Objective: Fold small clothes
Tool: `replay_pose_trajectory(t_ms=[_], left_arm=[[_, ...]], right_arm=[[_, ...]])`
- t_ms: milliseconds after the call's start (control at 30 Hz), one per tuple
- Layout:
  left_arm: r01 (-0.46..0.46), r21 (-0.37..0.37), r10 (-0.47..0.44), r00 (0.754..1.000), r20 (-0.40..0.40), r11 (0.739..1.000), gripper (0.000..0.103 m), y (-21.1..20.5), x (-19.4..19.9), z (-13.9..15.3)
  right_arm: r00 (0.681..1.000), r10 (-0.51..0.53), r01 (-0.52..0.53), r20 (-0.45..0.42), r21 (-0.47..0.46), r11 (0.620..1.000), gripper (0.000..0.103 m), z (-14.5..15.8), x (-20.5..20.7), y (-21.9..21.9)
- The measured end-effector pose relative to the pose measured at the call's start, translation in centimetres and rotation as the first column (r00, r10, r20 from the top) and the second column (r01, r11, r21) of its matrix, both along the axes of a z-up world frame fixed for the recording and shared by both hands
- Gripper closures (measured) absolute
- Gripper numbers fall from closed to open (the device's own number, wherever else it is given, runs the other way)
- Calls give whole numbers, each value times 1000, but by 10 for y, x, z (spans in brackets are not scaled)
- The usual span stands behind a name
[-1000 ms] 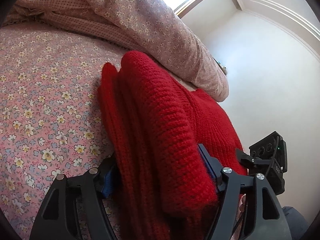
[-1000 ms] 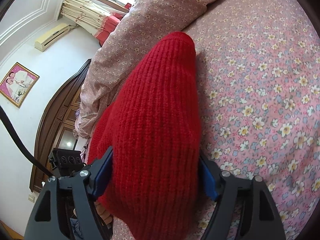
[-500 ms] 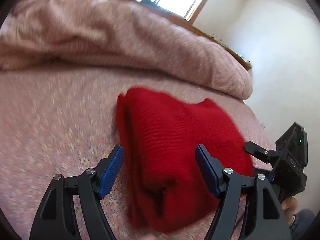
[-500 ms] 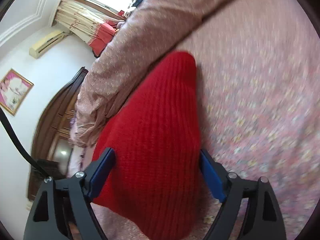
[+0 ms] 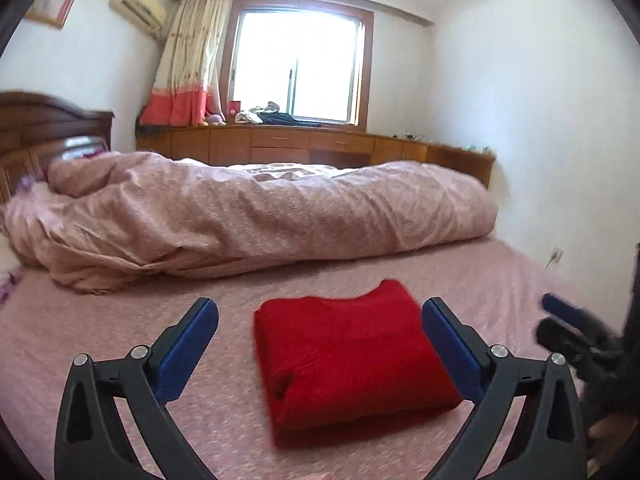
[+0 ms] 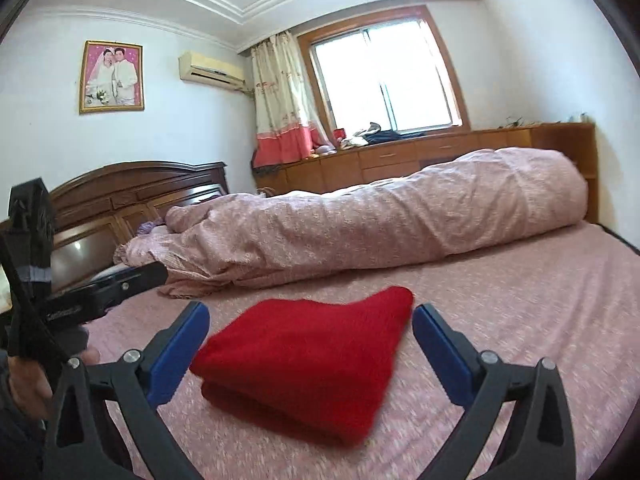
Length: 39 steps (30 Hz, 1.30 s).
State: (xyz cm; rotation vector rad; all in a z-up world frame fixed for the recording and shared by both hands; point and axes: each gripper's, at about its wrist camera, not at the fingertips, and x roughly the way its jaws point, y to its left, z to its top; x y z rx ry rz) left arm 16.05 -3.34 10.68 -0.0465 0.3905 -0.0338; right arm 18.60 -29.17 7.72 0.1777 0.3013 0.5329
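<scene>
A: Where's the red sweater (image 5: 352, 356)?
B: One, folded flat on the bedsheet (image 5: 120, 320), just before the rolled quilt (image 5: 260, 216), long axis running toward it.
A: Claws?
B: Left gripper (image 5: 320, 320) and right gripper (image 6: 310, 320) are both opening wide, gripping nothing.

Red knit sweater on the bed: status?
Left gripper and right gripper opening, nothing between pads. Red knit sweater folded, lying free on pink floral bedsheet. Rolled pink quilt behind, not in the way.
</scene>
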Motion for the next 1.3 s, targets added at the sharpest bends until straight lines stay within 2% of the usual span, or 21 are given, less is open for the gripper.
replay_pose_trajectory(t_ms=[167, 333, 433, 467, 600, 700, 967, 1300], left_arm=[[19, 2, -18, 999, -39, 1000, 4, -2, -2, -35], [15, 67, -6, 991, -137, 998, 4, -14, 16, -95], [29, 72, -16, 984, -175, 997, 4, -18, 23, -117], [32, 79, -17, 983, -184, 996, 4, -20, 25, -118], [70, 99, -57, 989, -133, 993, 4, -27, 17, -117], [63, 122, -45, 988, -150, 991, 4, -31, 18, -121], [51, 39, -42, 980, -195, 998, 4, -16, 25, -125], [70, 63, -56, 978, -201, 996, 4, -26, 25, -126]], right_arm=[[996, -82, 84, 25, -81, 993, 0, -16, -20, -3], [992, -124, 122, -8, -130, 984, 0, -40, -18, -2], [991, -133, 128, -20, -164, 978, 0, -54, -11, 7], [990, -142, 136, -22, -179, 974, 0, -59, -8, 10], [987, -144, 122, -73, -247, 961, 0, -71, 1, 21], [990, -118, 95, -73, -258, 961, 0, -73, 0, 25], [990, -121, 100, -73, -247, 964, 0, -74, 0, 23], [986, -123, 93, -110, -243, 965, 0, -78, 5, 20]])
